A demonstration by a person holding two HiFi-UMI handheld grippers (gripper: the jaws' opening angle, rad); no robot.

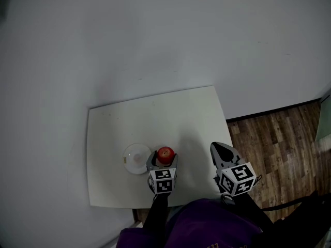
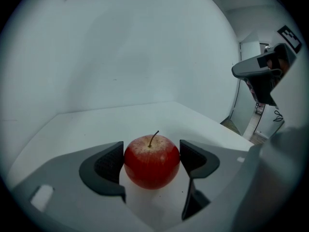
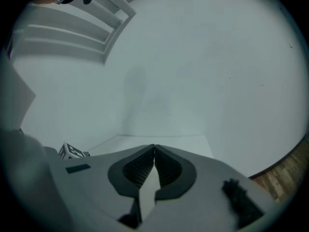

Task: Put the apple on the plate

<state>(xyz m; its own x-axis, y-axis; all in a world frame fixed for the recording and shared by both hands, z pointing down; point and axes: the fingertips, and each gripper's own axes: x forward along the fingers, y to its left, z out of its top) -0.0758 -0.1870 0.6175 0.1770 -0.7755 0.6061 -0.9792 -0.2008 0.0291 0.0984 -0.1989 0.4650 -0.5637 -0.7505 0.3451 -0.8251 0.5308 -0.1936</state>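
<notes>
A red apple (image 1: 165,154) (image 2: 151,160) with a short stem sits between the jaws of my left gripper (image 1: 164,159) (image 2: 151,162), and both pads press against its sides. Just left of it on the white table (image 1: 170,118) lies a small white plate (image 1: 137,158); nothing lies on it. Whether the apple rests on the table or hangs just above it I cannot tell. My right gripper (image 1: 222,151) (image 3: 154,166) is held over the table's right front corner, its jaws shut with nothing between them.
The small white table stands against a pale wall. Wooden floor (image 1: 282,138) shows to the right of it. The right gripper's grey body (image 2: 263,71) shows at the upper right of the left gripper view.
</notes>
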